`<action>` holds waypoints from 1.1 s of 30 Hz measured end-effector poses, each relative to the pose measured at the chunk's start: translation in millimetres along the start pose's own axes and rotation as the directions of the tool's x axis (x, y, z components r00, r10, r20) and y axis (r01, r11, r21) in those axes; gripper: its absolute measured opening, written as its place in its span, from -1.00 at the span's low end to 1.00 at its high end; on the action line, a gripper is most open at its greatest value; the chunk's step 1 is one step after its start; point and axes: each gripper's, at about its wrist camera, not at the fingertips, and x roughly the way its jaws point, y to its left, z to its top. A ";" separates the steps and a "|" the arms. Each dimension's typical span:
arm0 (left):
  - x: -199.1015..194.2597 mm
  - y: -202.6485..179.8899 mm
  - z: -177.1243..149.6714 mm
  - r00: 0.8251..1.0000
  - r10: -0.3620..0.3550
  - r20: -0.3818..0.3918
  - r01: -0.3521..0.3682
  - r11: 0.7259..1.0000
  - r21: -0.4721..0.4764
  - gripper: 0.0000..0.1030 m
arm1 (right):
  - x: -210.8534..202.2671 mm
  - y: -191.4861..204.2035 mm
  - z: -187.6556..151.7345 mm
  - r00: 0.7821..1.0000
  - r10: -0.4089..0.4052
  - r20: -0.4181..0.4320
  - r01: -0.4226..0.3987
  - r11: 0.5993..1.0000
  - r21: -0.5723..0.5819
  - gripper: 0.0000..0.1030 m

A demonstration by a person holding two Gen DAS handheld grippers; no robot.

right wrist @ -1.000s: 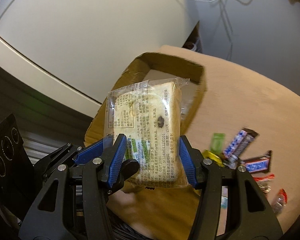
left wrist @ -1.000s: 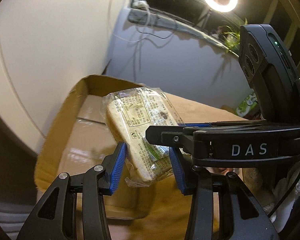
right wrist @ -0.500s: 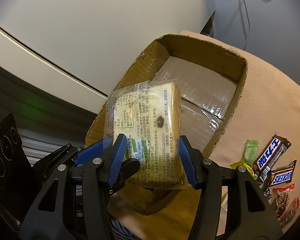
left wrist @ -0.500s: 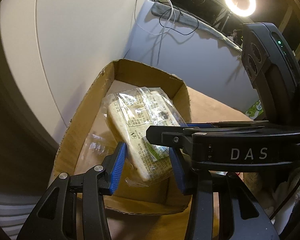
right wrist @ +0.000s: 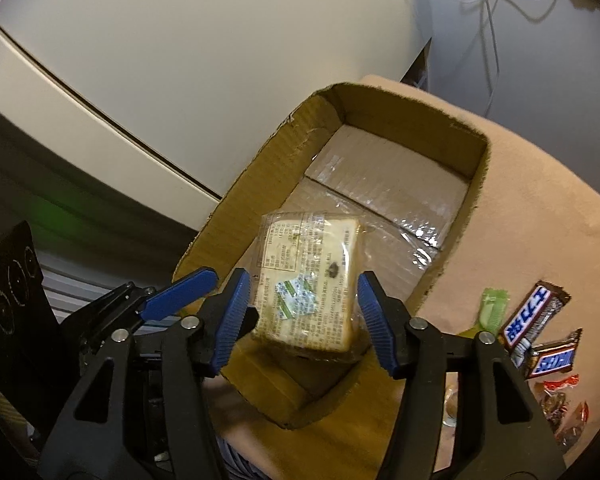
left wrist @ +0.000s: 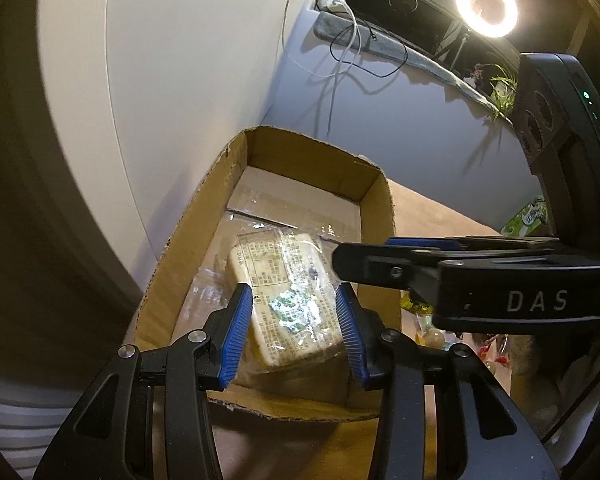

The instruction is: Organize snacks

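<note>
Released since a moment earlier, the soft, slippery wrapped bread (right wrist: 306, 286) lay in the cardboard box (right wrist: 400, 120), right claw (right wrist: 302, 306) opening, left claw (left wrist: 294, 330) apart around it.

1. A tan, suede-like table top (right wrist: 540, 208) carries everything.
2. An open cardboard box (right wrist: 478, 184) stands directly on it, at 12 o'clock in the right wrist view.
3. At 4 o'clock, loose on the bare top: a green sachet (right wrist: 492, 306), two Snickers bars (right wrist: 534, 312), and red-wrapped candies (right wrist: 560, 386).
</note>
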 end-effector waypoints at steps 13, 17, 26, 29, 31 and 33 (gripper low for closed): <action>-4.4 -57.6 -19.0 0.999 -0.037 0.016 0.035 0.987 0.156 -0.21 | -69.7 -65.8 -46.5 0.983 -0.139 0.122 0.142 0.990 -0.017 0.43; 4.2 -84.4 -26.6 0.997 -0.073 -0.020 0.076 0.976 0.204 -0.21 | -86.6 -92.1 -65.7 0.974 -0.202 0.099 0.205 0.978 -0.024 0.43; 29.1 -125.5 -45.2 0.986 -0.119 -0.116 0.145 0.956 0.257 -0.21 | -108.5 -154.1 -113.8 0.969 -0.243 0.047 0.242 0.970 0.029 0.43; 37.2 -136.3 -50.7 0.981 -0.131 -0.144 0.166 0.950 0.265 -0.26 | -112.9 -175.6 -130.7 0.971 -0.235 0.035 0.233 0.970 0.065 0.43; 42.5 -142.5 -53.9 0.978 -0.133 -0.160 0.173 0.947 0.269 -0.30 | -112.3 -185.6 -139.5 0.974 -0.226 0.026 0.223 0.971 0.084 0.43; 47.1 -148.2 -57.4 0.977 -0.133 -0.169 0.176 0.946 0.272 -0.32 | -110.9 -193.7 -144.7 0.975 -0.220 0.017 0.218 0.971 0.097 0.43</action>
